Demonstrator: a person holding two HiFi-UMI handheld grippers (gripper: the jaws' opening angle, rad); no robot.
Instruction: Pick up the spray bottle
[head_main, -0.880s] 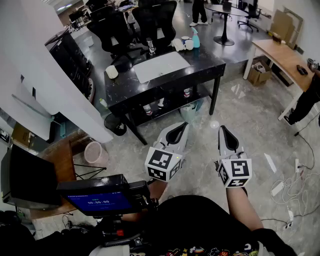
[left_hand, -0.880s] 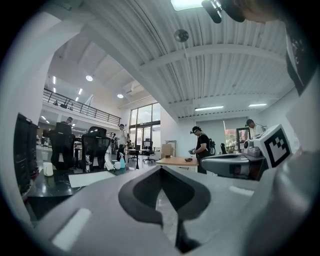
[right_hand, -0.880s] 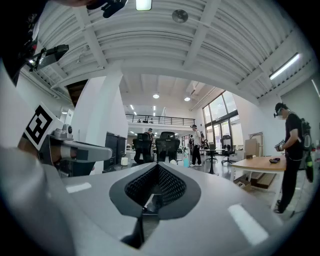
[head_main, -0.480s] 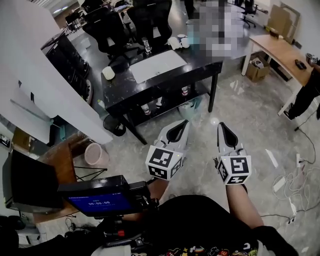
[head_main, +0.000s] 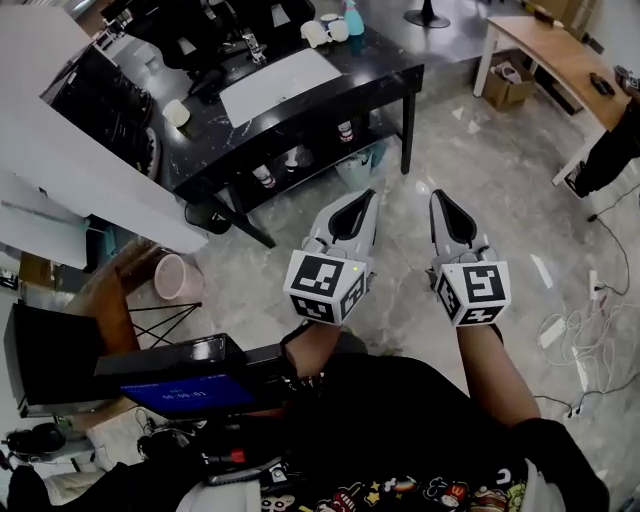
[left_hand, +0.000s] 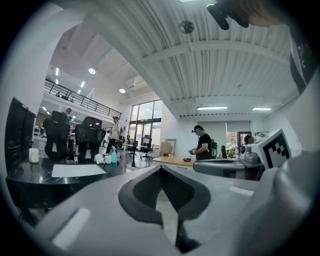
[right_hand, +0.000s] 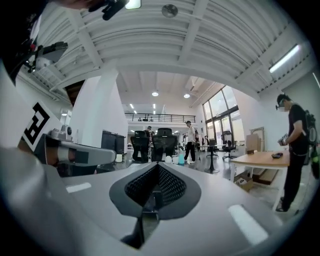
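Teal plastic spray bottle (head_main: 352, 18) is set at the black table's (head_main: 372, 66) far edge, across open floor from the clenched, empty left gripper (head_main: 368, 196) and right gripper (head_main: 438, 196).

- An open-plan office: a black desk (head_main: 385, 68), swivel chairs (right_hand: 165, 140), a wooden desk (head_main: 555, 55)
- Tall windows (right_hand: 220, 120), a railed mezzanine (right_hand: 150, 118), people standing about

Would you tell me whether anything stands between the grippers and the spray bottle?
Only bare floor and the black table itself: the spray bottle stands at its far edge, beside white cups, across the table from the left gripper and right gripper.
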